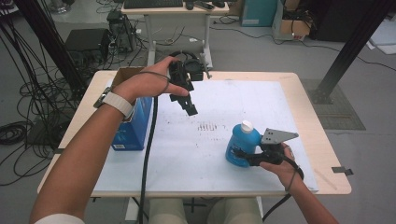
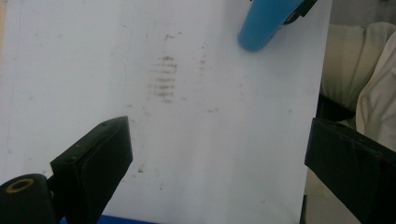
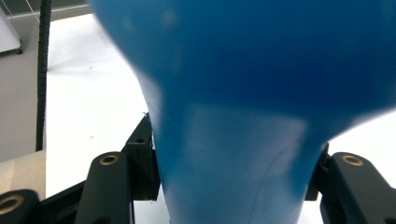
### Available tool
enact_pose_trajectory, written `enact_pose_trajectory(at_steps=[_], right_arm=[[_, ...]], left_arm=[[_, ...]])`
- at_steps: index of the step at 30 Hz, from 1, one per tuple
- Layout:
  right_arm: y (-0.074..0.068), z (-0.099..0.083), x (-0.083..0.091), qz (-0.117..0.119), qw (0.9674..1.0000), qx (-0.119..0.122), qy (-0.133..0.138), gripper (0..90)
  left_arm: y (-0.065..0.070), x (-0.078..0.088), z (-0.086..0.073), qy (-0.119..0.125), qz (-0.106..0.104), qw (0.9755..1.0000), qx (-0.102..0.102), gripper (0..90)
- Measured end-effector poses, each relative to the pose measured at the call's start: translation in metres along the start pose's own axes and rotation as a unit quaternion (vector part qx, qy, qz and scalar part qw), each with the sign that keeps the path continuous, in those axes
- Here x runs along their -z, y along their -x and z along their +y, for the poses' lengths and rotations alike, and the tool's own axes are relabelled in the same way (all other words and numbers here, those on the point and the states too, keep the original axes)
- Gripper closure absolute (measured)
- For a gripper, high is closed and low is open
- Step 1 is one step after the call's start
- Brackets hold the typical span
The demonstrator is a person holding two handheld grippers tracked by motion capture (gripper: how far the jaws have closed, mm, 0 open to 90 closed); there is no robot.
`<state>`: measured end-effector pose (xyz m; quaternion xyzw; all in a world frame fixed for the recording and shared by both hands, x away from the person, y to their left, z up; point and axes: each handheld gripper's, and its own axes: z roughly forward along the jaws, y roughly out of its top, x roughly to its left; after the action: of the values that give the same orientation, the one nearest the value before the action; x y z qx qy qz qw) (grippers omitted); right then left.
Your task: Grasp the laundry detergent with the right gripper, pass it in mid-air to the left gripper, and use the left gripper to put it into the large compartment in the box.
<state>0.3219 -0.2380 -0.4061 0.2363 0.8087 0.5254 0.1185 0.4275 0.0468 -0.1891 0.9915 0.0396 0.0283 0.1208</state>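
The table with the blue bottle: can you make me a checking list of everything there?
Surface: white sheet on a wooden table; faint dark smudges in the middle.
Job's things: blue bottle with white cap, upright on the sheet.
Clutter: blue box with an open cardboard top, at the left edge of the sheet.
Grippers: right gripper has its jaws shut on the bottle's side; left gripper is held above the sheet, jaws wide apart, nothing between them.
Cables: one black cable trails from the left gripper, another from the right; a tangle lies on the floor at left.
Surroundings: desk with keyboard behind, black frame posts, boxes on the floor.
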Motion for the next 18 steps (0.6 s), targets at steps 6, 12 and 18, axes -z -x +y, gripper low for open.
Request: enact_pose_trajectory(at_steps=[6,12,18], right_arm=[[-0.0007,-0.0001,-0.0005,0.001,1.0,-0.007,0.005,42.2],[-0.0006,-0.0002,-0.0005,0.001,1.0,-0.005,0.005,42.5],[-0.0004,-0.0004,-0.0005,0.0,1.0,-0.006,0.005,42.5]], left_arm=[[-0.0002,0.0,0.0,-0.001,-0.001,1.0,0.001,7.8],[-0.0005,-0.0003,0.0004,0.0,0.0,1.0,-0.001,7.8],[-0.0003,-0.0005,0.0006,0.001,0.0,1.0,-0.001,7.8]])
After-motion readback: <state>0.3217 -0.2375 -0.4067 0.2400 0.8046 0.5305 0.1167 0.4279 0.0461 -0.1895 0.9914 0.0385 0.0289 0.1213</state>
